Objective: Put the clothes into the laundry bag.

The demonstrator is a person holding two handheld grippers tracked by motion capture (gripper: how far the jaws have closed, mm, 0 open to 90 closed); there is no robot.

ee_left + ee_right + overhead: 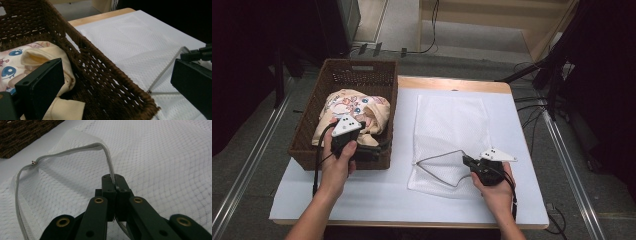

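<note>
L fingers [117, 82] spread wide, empty, over basket [312, 145] rim | R fingers [115, 185] clenched on mesh bag [452, 125] zip edge (mouth held open on tabletop) | step: fetch garment [354, 107] from basket | nxt: L dips, pinches cloth, carries to bag.

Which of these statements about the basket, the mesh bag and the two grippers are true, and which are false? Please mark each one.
1. The right gripper is shut on the zipper edge of the mesh bag. True.
2. The patterned cloth lies on the table beside the basket. False: it lies inside the wicker basket.
3. The left gripper is open with nothing pressed between its pads. True.
4. The mesh bag's mouth is zipped closed. False: it is held open.
5. The basket stands to the right of the mesh bag in the high view. False: to its left.
</note>
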